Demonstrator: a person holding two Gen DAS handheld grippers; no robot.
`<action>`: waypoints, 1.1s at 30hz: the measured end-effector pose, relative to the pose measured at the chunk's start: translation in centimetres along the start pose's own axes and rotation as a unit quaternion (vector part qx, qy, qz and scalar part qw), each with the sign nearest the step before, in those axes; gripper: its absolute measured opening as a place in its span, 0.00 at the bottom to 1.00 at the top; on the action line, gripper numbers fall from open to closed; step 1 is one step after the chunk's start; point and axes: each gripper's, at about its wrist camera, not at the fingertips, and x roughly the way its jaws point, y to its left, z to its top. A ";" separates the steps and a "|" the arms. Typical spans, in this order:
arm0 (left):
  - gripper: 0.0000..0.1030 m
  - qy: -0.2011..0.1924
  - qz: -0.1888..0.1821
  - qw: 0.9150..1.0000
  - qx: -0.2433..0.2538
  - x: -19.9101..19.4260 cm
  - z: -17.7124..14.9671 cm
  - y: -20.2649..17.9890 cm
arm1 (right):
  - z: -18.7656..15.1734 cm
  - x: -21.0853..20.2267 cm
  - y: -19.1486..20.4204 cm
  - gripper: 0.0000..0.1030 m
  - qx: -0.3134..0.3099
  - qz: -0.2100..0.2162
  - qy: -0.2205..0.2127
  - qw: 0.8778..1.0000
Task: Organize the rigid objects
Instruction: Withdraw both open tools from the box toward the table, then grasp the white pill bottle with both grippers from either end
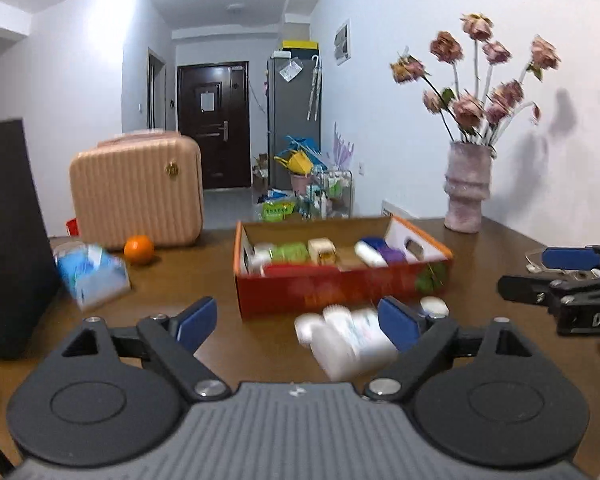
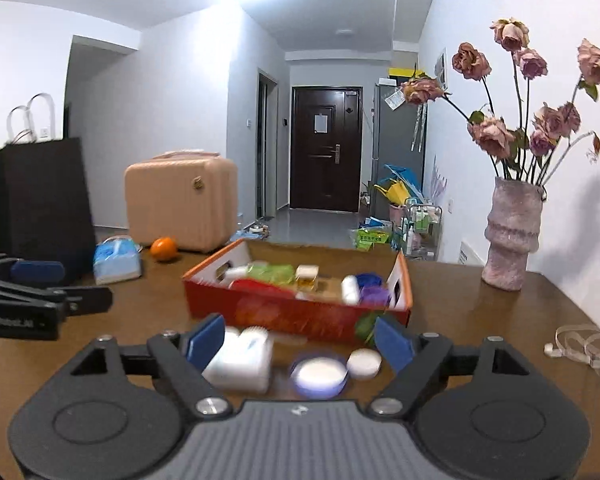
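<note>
Glossy brown wooden table (image 2: 480, 320) bears an orange-red cardboard box (image 2: 300, 316), printed and smooth. Right of the box, a rough, matt pink vase (image 2: 510, 236); left of it, a ribbed, smooth plastic case (image 2: 180, 204).

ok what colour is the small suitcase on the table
Pale pink, ribbed suitcase; clearest in the left wrist view.

An orange-red box (image 1: 332, 288) sits on a brown table (image 1: 188, 280) near a ribbed pink case (image 1: 136, 192).

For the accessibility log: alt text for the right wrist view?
Open right gripper hovers over white bottles and jars on a brown table, before an orange box of toiletries. Vase of roses right.
</note>
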 end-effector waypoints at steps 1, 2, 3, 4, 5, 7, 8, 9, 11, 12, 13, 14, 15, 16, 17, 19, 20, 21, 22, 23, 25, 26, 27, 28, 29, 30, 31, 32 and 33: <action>0.89 0.004 -0.002 1.000 0.000 -0.7 -1.0 -0.3 | -1.2 -0.8 0.6 0.82 -0.008 0.001 0.004 1.000; 0.90 0.012 -0.005 1.000 0.004 -1.4 -2.0 -0.5 | -2.3 -1.7 1.0 0.83 -0.012 0.002 0.005 1.000; 0.91 0.019 -0.010 1.000 0.011 -2.2 -3.0 -0.7 | -3.2 -2.2 1.2 0.83 -0.012 0.003 0.006 1.000; 0.92 0.026 -0.016 0.999 0.017 -2.8 -4.0 -0.7 | -4.2 -2.8 1.4 0.84 -0.008 0.006 0.010 1.000; 0.92 0.035 -0.026 0.999 0.017 -3.4 -5.0 -0.7 | -5.0 -3.1 1.3 0.84 0.001 0.011 0.016 1.000; 0.92 0.051 -0.053 0.997 0.011 -4.0 -6.2 -0.8 | -6.6 -3.7 1.5 0.84 0.019 0.023 0.031 0.999; 0.92 0.057 -0.059 0.997 0.010 -4.2 -6.7 -0.8 | -6.9 -3.7 1.6 0.84 0.022 0.024 0.037 0.999; 0.92 0.059 -0.062 0.996 0.012 -4.2 -6.9 -1.0 | -7.3 -3.7 1.8 0.84 0.021 0.021 0.040 0.999; 0.92 0.058 -0.060 0.996 0.016 -4.1 -6.9 -1.4 | -7.4 -3.7 2.0 0.84 0.016 0.010 0.039 0.999; 0.92 0.058 -0.059 0.996 0.015 -3.9 -6.8 -1.5 | -7.2 -3.6 1.9 0.84 0.017 0.008 0.037 0.999; 0.93 0.058 -0.060 0.996 0.013 -3.7 -6.6 -1.5 | -7.2 -3.6 1.9 0.84 0.019 0.009 0.036 0.999; 0.92 0.060 -0.059 0.996 0.011 -3.5 -6.6 -1.5 | -7.1 -3.4 1.7 0.83 0.023 0.009 0.036 0.999; 0.92 0.061 -0.059 0.996 0.009 -3.3 -6.6 -1.5 | -7.0 -3.1 1.6 0.81 0.027 0.008 0.038 0.999; 0.91 0.061 -0.059 0.996 0.007 -3.0 -6.5 -1.5 | -7.0 -2.8 1.5 0.79 0.030 0.008 0.041 0.999; 0.90 0.062 -0.059 0.996 0.005 -2.7 -6.6 -1.4 | -7.1 -2.4 1.4 0.76 0.033 0.009 0.044 0.998; 0.82 0.058 -0.059 0.997 -0.001 -2.0 -6.6 -1.3 | -7.3 -1.5 1.0 0.67 0.042 0.017 0.050 0.998; 0.79 0.056 -0.060 0.997 -0.004 -1.5 -6.6 -1.2 | -7.2 -0.8 0.7 0.66 0.048 0.021 0.053 0.997; 0.72 0.060 -0.061 0.996 -0.007 -0.8 -6.3 -1.1 | -7.0 -0.1 0.4 0.64 0.051 0.023 0.056 0.997; 0.70 0.065 -0.061 0.996 -0.009 0.0 -6.0 -1.0 | -6.8 0.7 0.1 0.60 0.053 0.020 0.059 0.997; 0.69 0.071 -0.063 0.995 -0.016 1.0 -5.6 -0.8 | -6.4 1.6 -0.1 0.59 0.053 0.014 0.063 0.997; 0.69 0.079 -0.067 0.994 -0.031 3.1 -4.8 -0.4 | -5.6 3.3 -0.6 0.55 0.054 0.009 0.065 0.996; 0.69 0.081 -0.071 0.994 -0.036 4.0 -4.5 -0.2 | -5.1 4.2 -0.9 0.55 0.060 0.011 0.065 0.996; 0.69 0.082 -0.076 0.993 -0.040 5.1 -4.1 0.0 | -4.7 5.1 -1.1 0.55 0.067 0.016 0.065 0.995; 0.68 0.083 -0.082 0.992 -0.040 6.0 -3.9 0.1 | -4.3 6.2 -1.4 0.55 0.077 0.026 0.069 0.994; 0.67 0.088 -0.088 0.991 -0.044 7.3 -3.5 0.2 | -4.0 7.3 -1.6 0.55 0.088 0.033 0.074 0.993; 0.62 0.095 -0.093 0.990 -0.050 8.4 -3.3 0.3 | -3.7 8.7 -1.8 0.53 0.102 0.041 0.080 0.991; 0.56 0.105 -0.100 0.988 -0.059 9.6 -3.1 0.5 | -3.5 9.7 -2.0 0.48 0.114 0.047 0.086 0.989; 0.53 0.115 -0.105 0.985 -0.071 10.8 -2.9 0.7 | -3.4 10.9 -2.1 0.46 0.125 0.055 0.091 0.986; 0.50 0.125 -0.113 0.982 -0.083 11.9 -2.9 0.9 | -3.2 11.9 -2.1 0.42 0.133 0.062 0.096 0.985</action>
